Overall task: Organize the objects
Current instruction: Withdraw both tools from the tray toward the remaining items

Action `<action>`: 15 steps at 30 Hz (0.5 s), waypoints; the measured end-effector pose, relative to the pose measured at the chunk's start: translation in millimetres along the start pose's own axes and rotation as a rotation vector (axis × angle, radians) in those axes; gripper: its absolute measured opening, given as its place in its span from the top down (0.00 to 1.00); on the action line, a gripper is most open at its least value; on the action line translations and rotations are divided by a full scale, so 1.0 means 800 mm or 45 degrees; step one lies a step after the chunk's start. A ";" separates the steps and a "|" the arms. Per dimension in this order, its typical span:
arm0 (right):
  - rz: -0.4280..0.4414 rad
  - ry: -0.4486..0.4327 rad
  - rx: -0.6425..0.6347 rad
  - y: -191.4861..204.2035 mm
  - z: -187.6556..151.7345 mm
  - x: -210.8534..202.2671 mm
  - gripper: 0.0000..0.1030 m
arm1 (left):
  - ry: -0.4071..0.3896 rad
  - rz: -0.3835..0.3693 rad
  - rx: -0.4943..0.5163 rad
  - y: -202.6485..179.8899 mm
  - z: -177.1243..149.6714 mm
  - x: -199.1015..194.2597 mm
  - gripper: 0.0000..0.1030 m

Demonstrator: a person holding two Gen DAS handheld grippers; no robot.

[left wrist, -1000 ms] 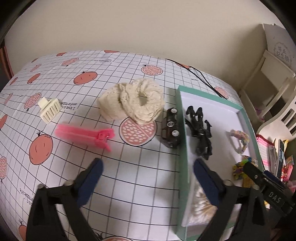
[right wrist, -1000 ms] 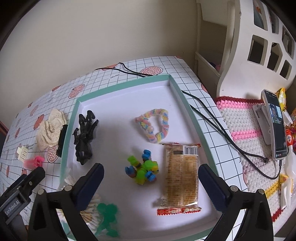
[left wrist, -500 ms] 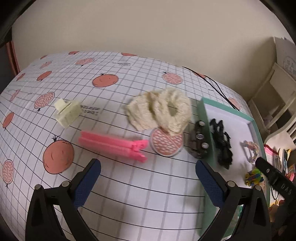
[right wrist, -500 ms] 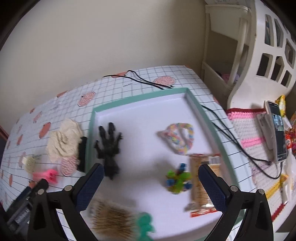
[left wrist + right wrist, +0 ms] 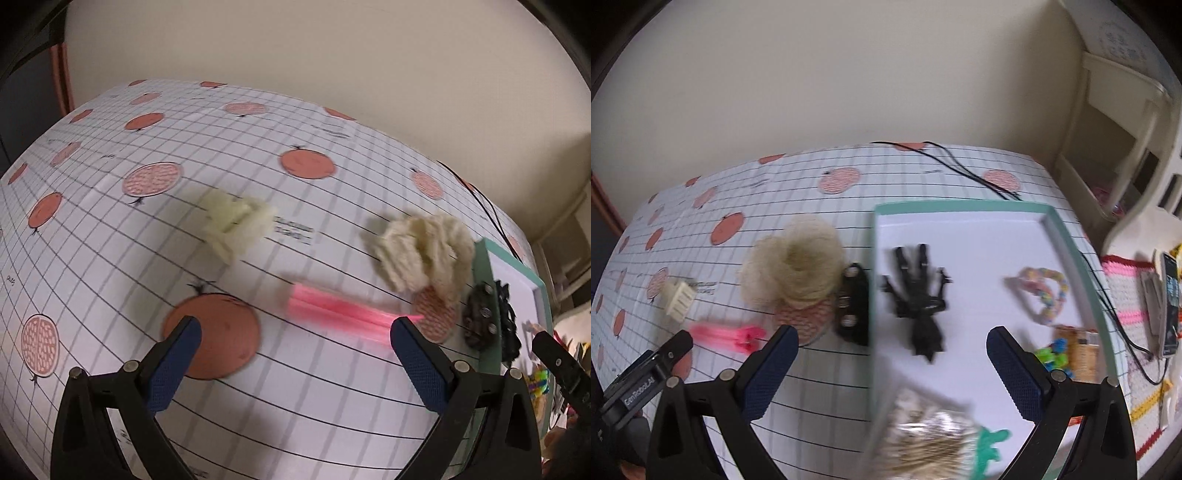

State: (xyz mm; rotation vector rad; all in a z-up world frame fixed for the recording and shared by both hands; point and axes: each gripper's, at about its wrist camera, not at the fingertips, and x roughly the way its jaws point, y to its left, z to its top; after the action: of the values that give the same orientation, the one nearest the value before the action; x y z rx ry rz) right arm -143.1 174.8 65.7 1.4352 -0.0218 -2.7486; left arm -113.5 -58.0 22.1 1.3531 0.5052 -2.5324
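So on your bench (image 5: pixel 812 177), with its grid-and-fruit printed cover, the loose stuff runs left to right like this: a small cream toothed hair claw (image 5: pixel 677 298), a long pink clip (image 5: pixel 343 308) that's smooth plastic and blurry in both views, then a fluffy cream scrunchie (image 5: pixel 796 264) bunched into a ring. Touching the scrunchie's right side is a dark clip (image 5: pixel 854 309) with round shiny studs, lying right against the outer left wall of the tray.

The tray (image 5: pixel 960 206) is a shallow rectangle with a teal rim and a white floor. Inside it, going left to right: a black spiky claw clip (image 5: pixel 918 301) near the left wall, a crinkly packet (image 5: pixel 923 435) at the near edge with a teal plastic shape (image 5: pixel 990 443) just beside it, a pastel braided hair tie (image 5: pixel 1043 293) further right, and a cluster of green and blue bits (image 5: pixel 1052 356) next to a brown snack wrapper (image 5: pixel 1082 354).

Your left tool (image 5: pixel 295 369) is spread wide with nothing in it, hovering over the near end of the pink clip. Your right tool (image 5: pixel 890 373) is also released and empty, sitting above the tray's near left corner.
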 end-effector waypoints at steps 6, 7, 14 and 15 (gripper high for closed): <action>0.066 0.018 -0.006 0.036 -0.004 0.006 0.00 | -0.025 0.018 -0.032 0.031 0.008 0.000 0.01; 0.086 0.022 -0.009 0.045 -0.005 0.008 0.00 | -0.027 0.024 -0.042 0.037 0.010 0.000 0.01; 0.128 0.032 -0.124 0.098 -0.011 0.016 0.00 | -0.064 0.037 -0.071 0.063 0.022 0.000 0.01; 0.128 0.033 -0.144 0.103 -0.012 0.017 0.00 | -0.064 0.042 -0.065 0.066 0.025 0.001 0.01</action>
State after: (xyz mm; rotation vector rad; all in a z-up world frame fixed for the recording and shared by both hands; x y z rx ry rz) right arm -140.8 91.6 51.7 1.4005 0.0600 -2.6063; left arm -110.4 -113.9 21.3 1.2662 0.5299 -2.5027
